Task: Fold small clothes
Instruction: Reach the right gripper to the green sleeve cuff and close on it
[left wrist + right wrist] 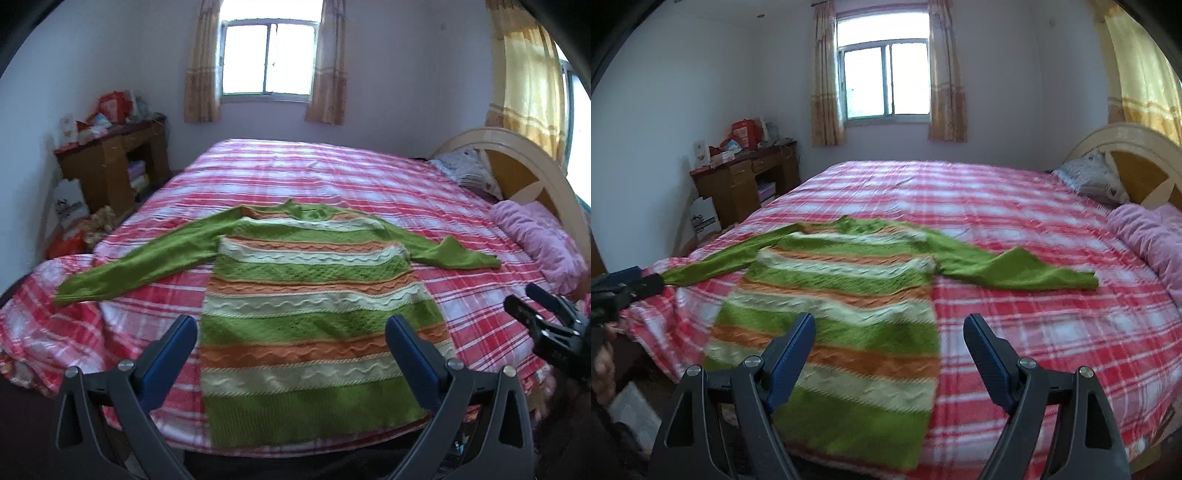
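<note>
The left hand-held gripper hung with its blue-padded fingers spread wide and nothing between them, above the lower body of the green, orange and cream striped knitted sweater. The right hand-held gripper was likewise spread and empty, over the sweater's right-hand edge near the hem. The sweater lay flat on the red, pink and white plaid bedspread, hem at the near bed edge, collar pointing away, both green sleeves stretched sideways. Bare bedspread lay open beyond the collar and beside the right sleeve. A rumpled pink blanket sat by the curved wooden headboard. The sweater looked motion-blurred in the right view, and the cluttered brown wooden counter held items too small to identify.
</note>
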Available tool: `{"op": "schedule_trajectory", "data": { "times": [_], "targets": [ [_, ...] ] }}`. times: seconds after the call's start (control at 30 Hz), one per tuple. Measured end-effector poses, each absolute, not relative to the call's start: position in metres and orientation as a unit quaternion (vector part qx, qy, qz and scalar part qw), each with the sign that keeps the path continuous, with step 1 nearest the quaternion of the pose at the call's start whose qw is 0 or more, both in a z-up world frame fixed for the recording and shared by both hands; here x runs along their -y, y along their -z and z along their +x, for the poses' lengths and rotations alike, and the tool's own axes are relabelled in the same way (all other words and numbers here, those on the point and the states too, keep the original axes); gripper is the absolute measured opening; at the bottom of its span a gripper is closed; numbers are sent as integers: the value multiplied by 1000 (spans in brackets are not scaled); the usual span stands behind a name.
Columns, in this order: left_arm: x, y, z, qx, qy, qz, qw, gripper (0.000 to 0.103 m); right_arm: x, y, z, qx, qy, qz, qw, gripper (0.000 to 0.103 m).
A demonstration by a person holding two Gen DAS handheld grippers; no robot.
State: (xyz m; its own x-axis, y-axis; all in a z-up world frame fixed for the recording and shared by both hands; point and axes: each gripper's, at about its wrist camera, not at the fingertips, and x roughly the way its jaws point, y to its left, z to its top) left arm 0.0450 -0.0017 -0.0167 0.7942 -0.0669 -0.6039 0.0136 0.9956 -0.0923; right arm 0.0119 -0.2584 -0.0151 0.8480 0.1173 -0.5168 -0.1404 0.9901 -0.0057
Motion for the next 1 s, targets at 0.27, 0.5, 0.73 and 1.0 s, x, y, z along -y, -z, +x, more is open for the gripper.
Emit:
{"op": "schedule_trajectory", "data": {
  "times": [0.27,0.5,0.73,1.0],
  "targets": [
    [2,37,101,-342,6,-18,939,103,323,45,70,-294,-18,22,955,82],
    [13,61,149,-334,-23,27,942,103,396,89,123,-360,14,81,929,82],
    [10,92,193,-356,-50,38,932,103,465,114,159,-382,60,114,915,71],
    [17,117,239,-372,-71,59,924,103,544,119,198,-375,131,152,905,68]
  ]
}}
